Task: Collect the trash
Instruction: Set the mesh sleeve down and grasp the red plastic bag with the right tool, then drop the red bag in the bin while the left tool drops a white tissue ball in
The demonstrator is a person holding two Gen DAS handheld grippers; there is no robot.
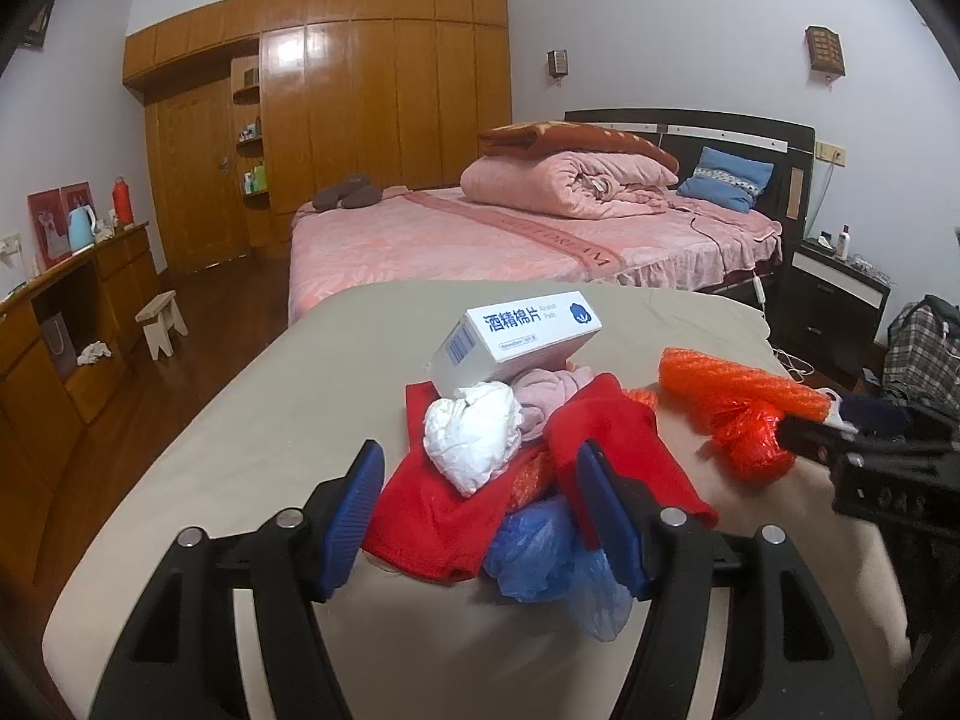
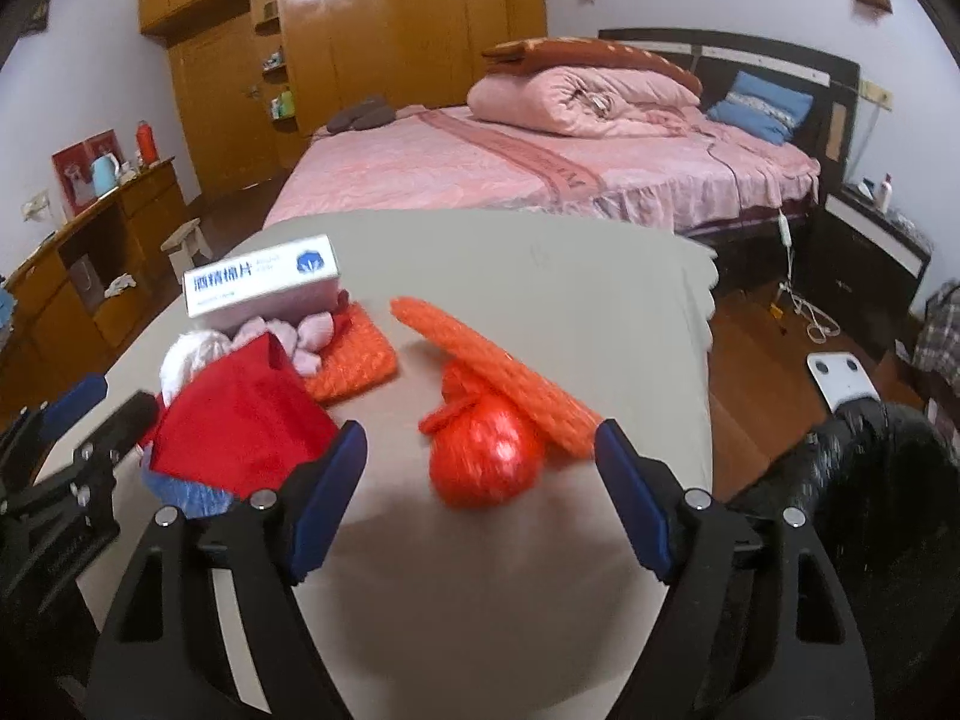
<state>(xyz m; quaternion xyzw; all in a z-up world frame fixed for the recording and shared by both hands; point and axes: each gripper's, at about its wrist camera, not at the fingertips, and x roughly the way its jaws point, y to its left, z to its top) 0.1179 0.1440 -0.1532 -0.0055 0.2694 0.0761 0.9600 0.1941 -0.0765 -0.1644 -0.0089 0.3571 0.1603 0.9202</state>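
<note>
Knotted red plastic bag (image 2: 483, 459) on beige-covered bench (image 2: 540, 276), dead ahead between spread right gripper (image 2: 480, 441) pads; nearer right hand. Left gripper (image 1: 480, 468) spread over crumpled white tissue wad (image 1: 471, 438).

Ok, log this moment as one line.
left gripper: open, over red cloth pile | right gripper: open, facing tied red bag | held: nothing

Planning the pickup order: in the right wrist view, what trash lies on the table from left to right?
White crumpled paper → red cloth → orange mesh pad → red knotted bag → long orange foam net, all on the table.
</note>
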